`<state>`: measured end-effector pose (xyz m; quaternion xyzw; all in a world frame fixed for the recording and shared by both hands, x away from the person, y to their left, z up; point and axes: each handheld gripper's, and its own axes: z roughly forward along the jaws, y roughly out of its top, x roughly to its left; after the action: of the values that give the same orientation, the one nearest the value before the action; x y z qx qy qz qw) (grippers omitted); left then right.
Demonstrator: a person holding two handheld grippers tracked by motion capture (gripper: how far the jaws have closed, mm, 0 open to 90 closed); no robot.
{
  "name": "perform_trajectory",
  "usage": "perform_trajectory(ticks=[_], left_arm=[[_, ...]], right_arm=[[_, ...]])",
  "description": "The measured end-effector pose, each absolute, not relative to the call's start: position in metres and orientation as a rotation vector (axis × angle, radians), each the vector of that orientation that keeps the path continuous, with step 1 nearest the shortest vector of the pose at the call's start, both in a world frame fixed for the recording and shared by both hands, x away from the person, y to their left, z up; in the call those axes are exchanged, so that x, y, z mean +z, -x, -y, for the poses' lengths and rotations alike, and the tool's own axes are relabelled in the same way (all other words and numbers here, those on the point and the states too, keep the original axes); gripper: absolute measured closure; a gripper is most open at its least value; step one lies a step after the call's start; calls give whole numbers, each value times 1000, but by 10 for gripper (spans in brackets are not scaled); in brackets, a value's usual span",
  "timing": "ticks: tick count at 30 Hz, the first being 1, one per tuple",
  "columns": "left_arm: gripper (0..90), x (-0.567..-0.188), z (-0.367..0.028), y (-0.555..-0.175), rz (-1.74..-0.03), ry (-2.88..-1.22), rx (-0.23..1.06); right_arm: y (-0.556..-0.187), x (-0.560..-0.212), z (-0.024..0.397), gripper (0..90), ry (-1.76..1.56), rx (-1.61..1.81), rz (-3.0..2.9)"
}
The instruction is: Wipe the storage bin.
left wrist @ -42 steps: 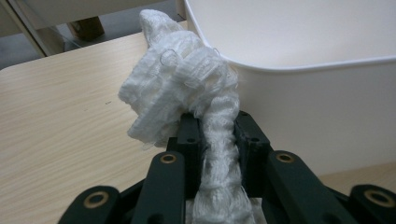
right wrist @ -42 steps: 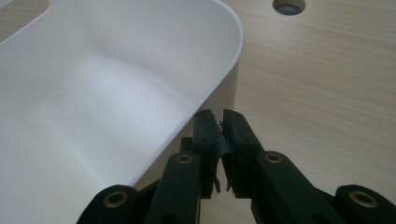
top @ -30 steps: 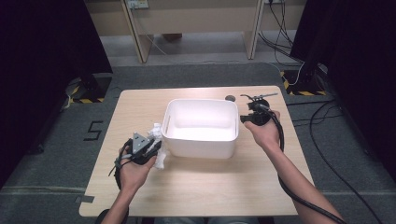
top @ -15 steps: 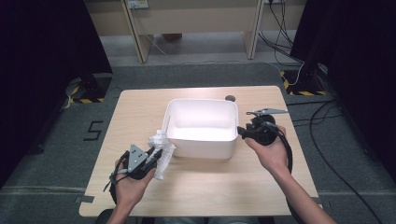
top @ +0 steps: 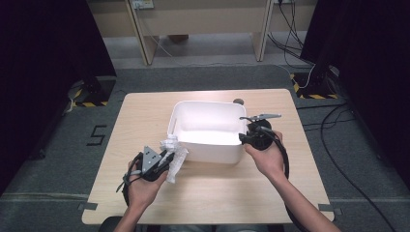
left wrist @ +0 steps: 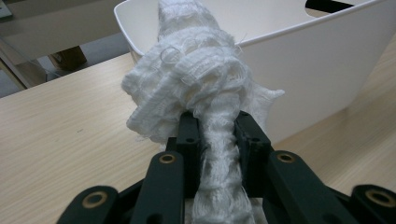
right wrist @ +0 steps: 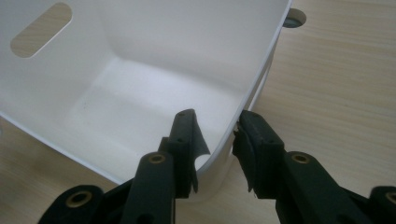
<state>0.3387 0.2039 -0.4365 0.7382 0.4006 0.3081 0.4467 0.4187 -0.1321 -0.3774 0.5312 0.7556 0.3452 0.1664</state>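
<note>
**Ana:** Cloth [top: 173,153] first, from the high view: a white, crumpled bundle held just off the near-left corner of the white bin [top: 207,151], above the wooden table [top: 217,193]. The left gripper [top: 166,161] has it clamped. Inside, the bin looks bare.

**Ben:** And the other hand?

**Ana:** The right gripper [top: 243,138] sits at the bin's near-right corner, right at the rim. A small dark round thing [top: 238,101] lies on the table just behind the bin's far wall.

**Ben:** The left gripper view?

**Ana:** There the left gripper [left wrist: 218,135] has its jaws drawn together on a twisted neck of the cloth [left wrist: 196,74], pads pressing in from both sides. The bunched part stands up in front of the bin's outer wall [left wrist: 327,70], so it's outside the bin, not over the opening.

**Ben:** And the right gripper view?

**Ana:** The right gripper [right wrist: 216,133] straddles the bin's wall [right wrist: 252,79], one jaw inside and one outside. Its jaws have just been closing on that wall. The outer pad seems to meet the wall; at the inner one I see a small gap, so I'd say the grip isn't firm yet.

**Ben:** How far along, then?

**Ana:** By my reading: the cloth is picked up and brought to the bin, and the bin is about to be steadied. Left to do: carry the cloth over the rim and let go inside.
</note>
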Motion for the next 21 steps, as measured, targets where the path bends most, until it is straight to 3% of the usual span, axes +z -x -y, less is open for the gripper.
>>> perform_trajectory(ticks=[9,15,21], left_arm=[[744,-445,-197,-346,-1008,-1815,764],[745,-451,-202,-346,-1043,-1775,775],[745,-452,-200,-348,-1055,-1780,769]], right_arm=[[-439,-377,133,725,-1527,963,-2124],[-432,-380,134,663,-1550,1016,-2103],[-428,-381,134,658,-1535,1028,-2093]])
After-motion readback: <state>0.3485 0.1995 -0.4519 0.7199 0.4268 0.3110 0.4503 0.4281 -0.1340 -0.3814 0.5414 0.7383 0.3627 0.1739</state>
